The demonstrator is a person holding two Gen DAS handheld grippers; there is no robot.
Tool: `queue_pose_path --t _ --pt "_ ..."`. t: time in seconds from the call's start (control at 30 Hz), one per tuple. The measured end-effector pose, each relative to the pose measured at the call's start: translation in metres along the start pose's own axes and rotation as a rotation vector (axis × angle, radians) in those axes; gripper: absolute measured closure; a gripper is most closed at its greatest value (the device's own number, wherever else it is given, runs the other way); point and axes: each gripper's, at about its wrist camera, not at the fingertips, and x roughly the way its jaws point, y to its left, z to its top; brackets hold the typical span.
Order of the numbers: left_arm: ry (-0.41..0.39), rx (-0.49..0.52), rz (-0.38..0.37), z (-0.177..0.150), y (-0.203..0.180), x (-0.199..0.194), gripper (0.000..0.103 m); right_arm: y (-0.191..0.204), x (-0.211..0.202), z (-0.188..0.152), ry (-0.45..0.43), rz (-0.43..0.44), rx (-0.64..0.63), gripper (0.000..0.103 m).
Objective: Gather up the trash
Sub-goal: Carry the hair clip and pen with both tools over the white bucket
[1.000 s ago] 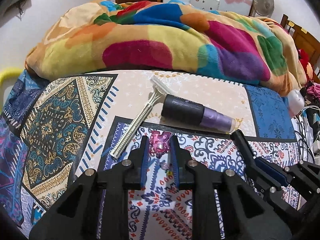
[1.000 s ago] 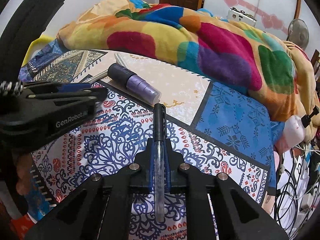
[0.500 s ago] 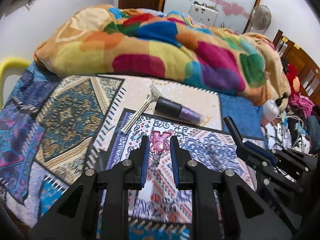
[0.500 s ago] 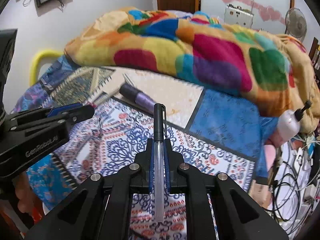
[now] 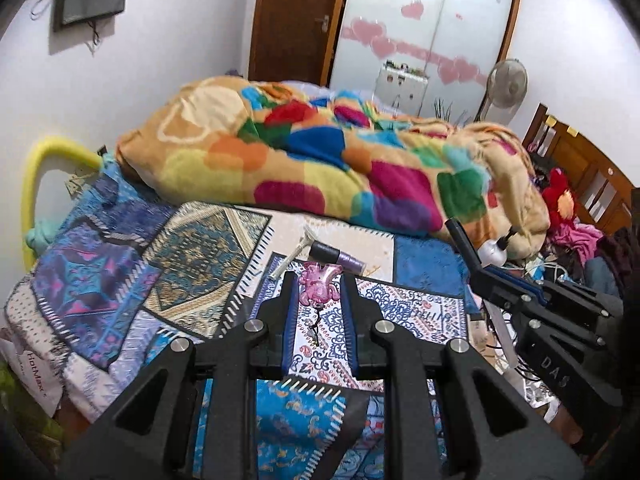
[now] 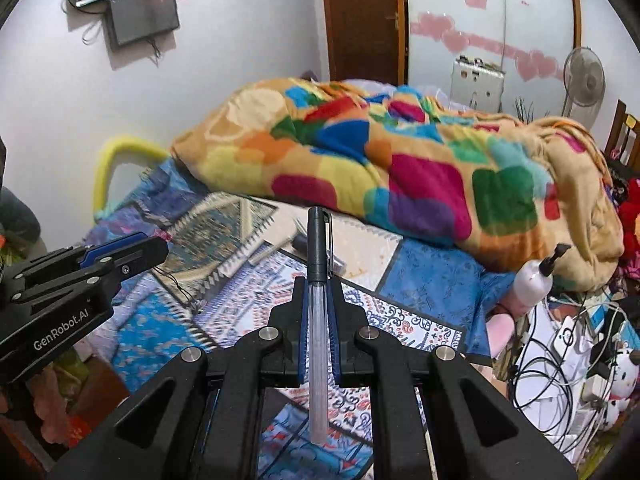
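Both my claws have risen off the patterned bedsheet (image 5: pixel 192 264). My left gripper (image 5: pixel 319 286) is clamped on a pink trinket (image 5: pixel 318 286); my right gripper (image 6: pixel 318 300) pinches a pen (image 6: pixel 319 248). Razor (image 5: pixel 294 254) and purple tube (image 5: pixel 338 255) lie beyond, on the bed.

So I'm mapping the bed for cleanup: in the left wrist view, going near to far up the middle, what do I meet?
Pink charm in the left gripper → razor and purple-black tube → colourful blanket → wooden door.
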Motion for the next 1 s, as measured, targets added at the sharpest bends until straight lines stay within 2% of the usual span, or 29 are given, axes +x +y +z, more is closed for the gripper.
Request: queue_pose_path --t 0.2,0.47,0.73,1.0 --pt "-0.053 -0.001 0.037 -0.012 0.011 -0.057 0.083 0.027 -0.047 0.006 -0.071 0.025 -0.031 0.095" --pt "-0.104 -0.040 0.092 -0.042 0.045 -0.129 0.083 0.084 -0.091 -0.003 -0.129 0.077 -0.103 0.095" --pt "-0.122 -0.126 0.163 -0.083 0.097 -0.188 0.083 0.148 -0.100 -0.023 -0.100 0.179 -0.170 0.095" --pt "-0.096 -0.211 0.250 -0.129 0.154 -0.225 0.083 0.211 -0.098 -0.052 -0.045 0.253 -0.258 0.095"
